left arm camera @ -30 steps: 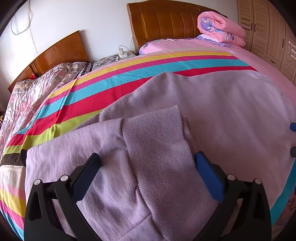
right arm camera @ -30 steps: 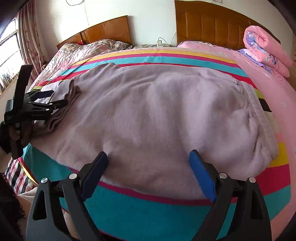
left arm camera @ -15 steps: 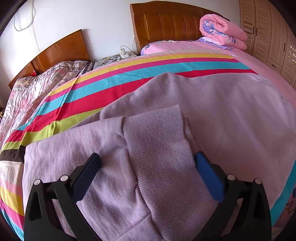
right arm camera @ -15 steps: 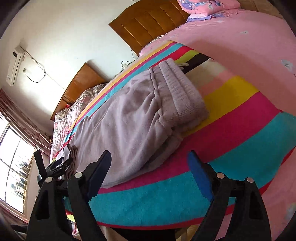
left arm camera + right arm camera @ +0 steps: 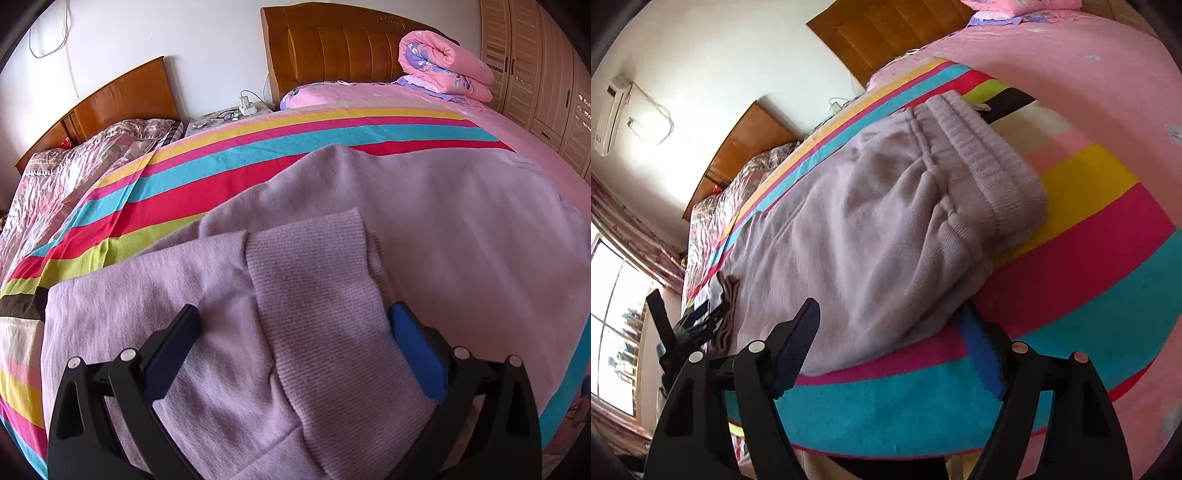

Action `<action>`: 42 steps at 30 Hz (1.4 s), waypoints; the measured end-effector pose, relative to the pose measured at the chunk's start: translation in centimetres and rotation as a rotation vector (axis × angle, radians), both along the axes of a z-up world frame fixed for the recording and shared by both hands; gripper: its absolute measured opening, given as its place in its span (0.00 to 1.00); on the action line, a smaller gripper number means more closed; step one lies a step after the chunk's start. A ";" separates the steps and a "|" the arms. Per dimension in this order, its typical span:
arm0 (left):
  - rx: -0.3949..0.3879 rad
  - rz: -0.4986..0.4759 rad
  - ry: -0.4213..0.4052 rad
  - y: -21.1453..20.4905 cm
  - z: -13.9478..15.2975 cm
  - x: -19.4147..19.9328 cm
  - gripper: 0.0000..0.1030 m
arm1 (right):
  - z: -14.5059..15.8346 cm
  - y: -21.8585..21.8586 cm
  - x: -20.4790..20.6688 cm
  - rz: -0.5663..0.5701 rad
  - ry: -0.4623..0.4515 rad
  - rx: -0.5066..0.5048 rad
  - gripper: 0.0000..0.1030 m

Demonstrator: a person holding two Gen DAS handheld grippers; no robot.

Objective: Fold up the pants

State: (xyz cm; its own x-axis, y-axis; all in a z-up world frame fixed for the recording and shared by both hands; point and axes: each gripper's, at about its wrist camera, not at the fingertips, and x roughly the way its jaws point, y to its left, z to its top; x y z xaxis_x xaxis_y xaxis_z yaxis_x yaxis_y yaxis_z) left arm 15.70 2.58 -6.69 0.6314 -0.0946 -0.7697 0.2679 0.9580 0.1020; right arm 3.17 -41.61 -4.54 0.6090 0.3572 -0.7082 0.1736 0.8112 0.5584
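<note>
Both fingers of the left gripper (image 5: 293, 330) stand wide apart, blue pads facing inward, with the ribbed cuff (image 5: 325, 302) of the lilac sweatpants (image 5: 461, 236) lying between them; the cuff's right edge sits against the right pad, while the left pad rests on the plain fleece beside it. Whether the pads press the cloth cannot be told. Beyond the cuff the pants spread flat across the striped bedspread (image 5: 236, 162).

In the right wrist view, the right gripper (image 5: 890, 338) is likewise spread wide at the near edge of the pants (image 5: 857, 221), its fingers straddling the hem just below the elastic waistband (image 5: 990, 158), which lies bunched toward the right. Far left, the left gripper (image 5: 698, 321) sits at the stacked leg cuffs (image 5: 726, 310).
</note>
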 end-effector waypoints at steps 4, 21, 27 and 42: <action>0.000 0.000 -0.003 0.0 0.0 -0.1 0.99 | -0.4 -1.0 1.8 -0.086 0.001 0.092 0.74; 0.008 0.005 -0.021 0.0 0.6 -0.8 0.99 | -1.8 -1.1 1.6 -0.209 -0.064 0.105 0.26; 0.029 -0.091 -0.085 -1.4 2.4 -4.8 0.99 | -0.2 -0.4 1.6 -0.234 -0.136 0.059 0.24; -0.332 0.311 -0.292 19.2 9.2 -11.4 0.99 | 13.8 28.9 3.9 0.333 -0.602 -0.808 0.23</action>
